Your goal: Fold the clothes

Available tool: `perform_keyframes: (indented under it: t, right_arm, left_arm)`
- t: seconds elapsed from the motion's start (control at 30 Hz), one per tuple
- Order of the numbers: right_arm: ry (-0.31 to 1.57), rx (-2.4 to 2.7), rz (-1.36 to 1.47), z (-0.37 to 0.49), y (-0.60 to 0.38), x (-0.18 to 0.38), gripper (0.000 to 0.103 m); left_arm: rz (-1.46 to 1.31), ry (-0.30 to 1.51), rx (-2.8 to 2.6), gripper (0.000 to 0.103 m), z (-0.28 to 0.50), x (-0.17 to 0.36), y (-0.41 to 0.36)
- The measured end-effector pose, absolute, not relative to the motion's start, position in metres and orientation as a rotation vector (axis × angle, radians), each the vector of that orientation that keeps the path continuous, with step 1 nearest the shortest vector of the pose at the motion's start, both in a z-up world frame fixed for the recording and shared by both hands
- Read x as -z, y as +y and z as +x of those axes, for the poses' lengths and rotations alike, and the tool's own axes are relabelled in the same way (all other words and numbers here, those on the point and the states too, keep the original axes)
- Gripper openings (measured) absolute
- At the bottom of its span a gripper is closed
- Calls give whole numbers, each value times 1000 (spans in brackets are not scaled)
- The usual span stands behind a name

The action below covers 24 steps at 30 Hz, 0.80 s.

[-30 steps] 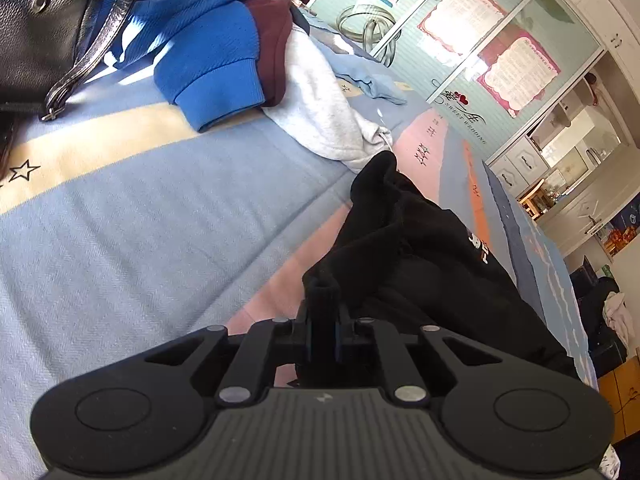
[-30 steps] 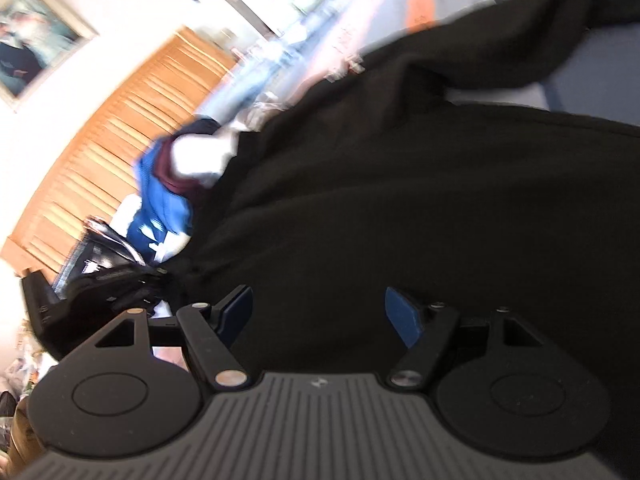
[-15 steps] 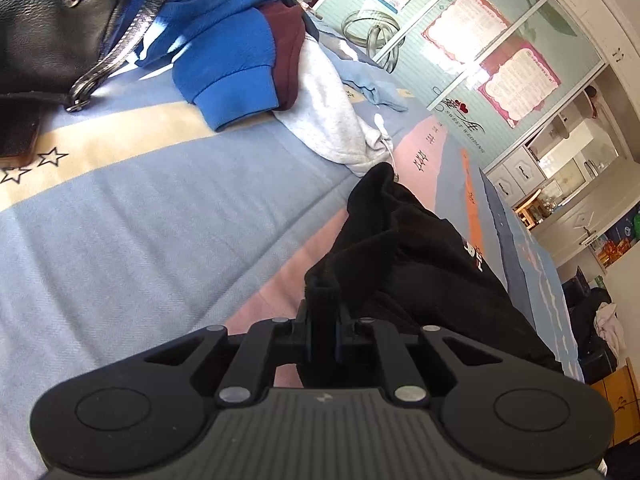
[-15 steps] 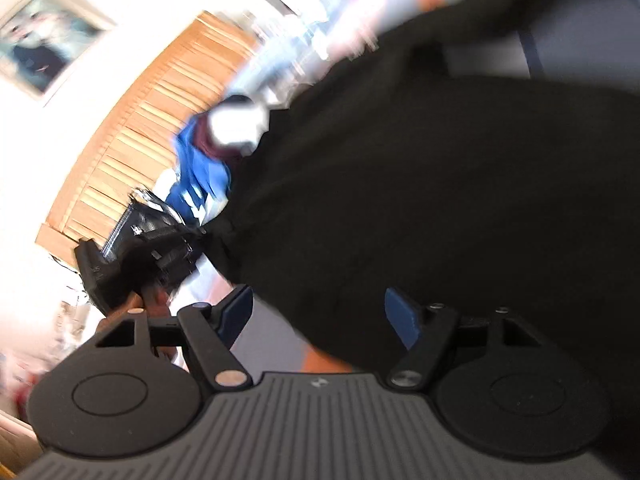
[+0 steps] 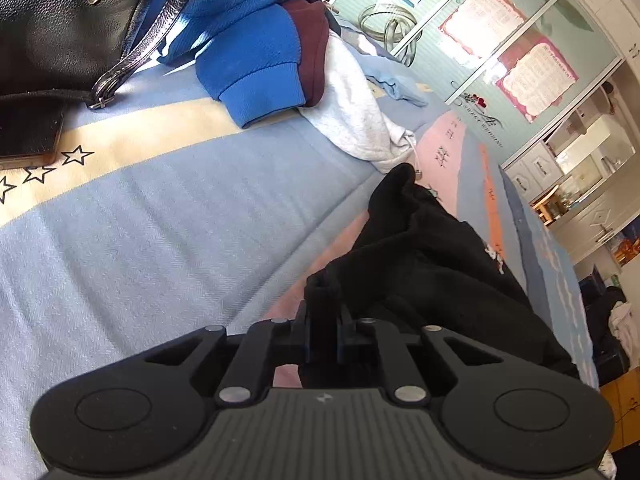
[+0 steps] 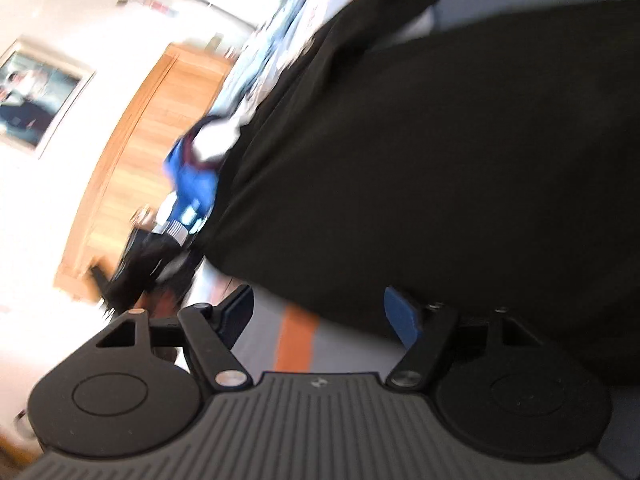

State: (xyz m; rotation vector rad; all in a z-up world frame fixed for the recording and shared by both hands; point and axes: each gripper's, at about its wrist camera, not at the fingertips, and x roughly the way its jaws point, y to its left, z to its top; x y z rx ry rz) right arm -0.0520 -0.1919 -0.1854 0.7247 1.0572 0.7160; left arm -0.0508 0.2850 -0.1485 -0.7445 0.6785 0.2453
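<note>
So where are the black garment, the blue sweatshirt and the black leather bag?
black garment (image 5: 424, 268): left wrist view, on its bunched middle folds.
blue sweatshirt (image 5: 256, 60): left wrist view, on the sleeve above the ribbed cuff.
black leather bag (image 5: 52, 28): left wrist view, on its grained side panel.

Your right gripper (image 6: 318, 314) hangs wide open, blue pads (image 6: 402, 318) empty, just before the big black cloth garment (image 6: 420, 168) on the bedspread (image 6: 340, 350).
</note>
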Motion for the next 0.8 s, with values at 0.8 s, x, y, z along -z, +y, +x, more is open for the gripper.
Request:
perform_keyframes:
  t: [0.8]
  right_arm:
    - [934, -76, 679, -132, -376, 135, 61]
  left_arm:
    - [-685, 715, -201, 18, -99, 116, 281]
